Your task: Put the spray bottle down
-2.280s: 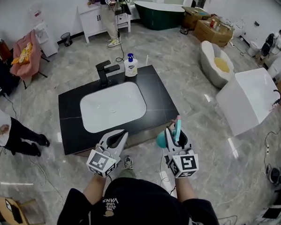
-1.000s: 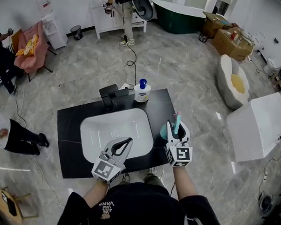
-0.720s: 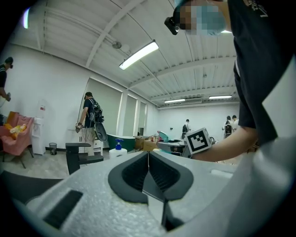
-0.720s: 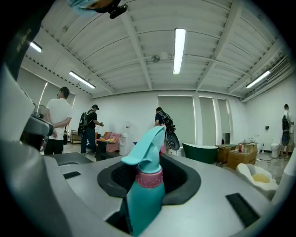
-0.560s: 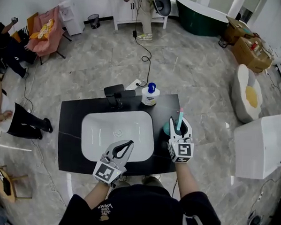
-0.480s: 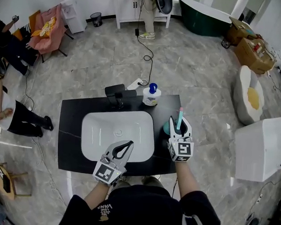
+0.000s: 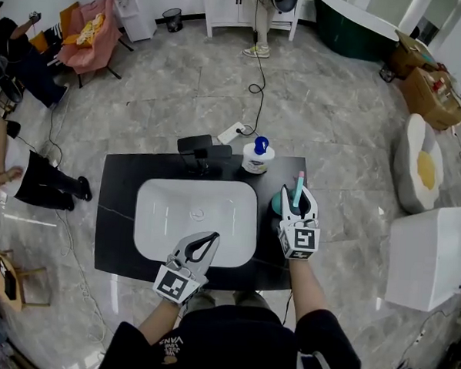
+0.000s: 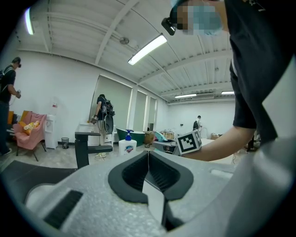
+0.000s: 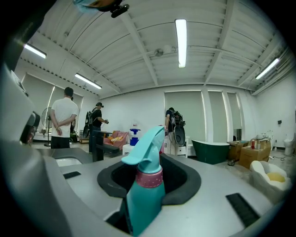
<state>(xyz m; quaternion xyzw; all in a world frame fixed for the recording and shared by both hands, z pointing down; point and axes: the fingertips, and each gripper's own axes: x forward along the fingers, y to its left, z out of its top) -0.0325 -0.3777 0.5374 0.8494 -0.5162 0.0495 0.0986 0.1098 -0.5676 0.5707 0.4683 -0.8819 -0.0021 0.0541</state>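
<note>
A teal spray bottle (image 7: 278, 202) with a pink collar stands upright between the jaws of my right gripper (image 7: 295, 193), which is shut on it. They are over the right part of the black counter (image 7: 118, 205), just right of the white basin (image 7: 167, 215). Whether the bottle's base touches the counter is hidden. In the right gripper view the spray bottle (image 9: 145, 185) fills the middle of the right gripper (image 9: 159, 159). My left gripper (image 7: 211, 237) is over the basin's front edge, shut with nothing in it. The left gripper (image 8: 148, 152) shows its tips touching.
A black faucet (image 7: 195, 149) and a white soap bottle (image 7: 257, 157) with a blue pump stand at the counter's back edge. A power strip (image 7: 235, 131) and cable lie on the floor behind. A white box (image 7: 435, 252) stands at the right, and a seated person (image 7: 30, 181) is at the left.
Both grippers have come forward over the counter. The right one still holds the spray bottle, now beside the basin's right edge. The left one has stayed shut.
</note>
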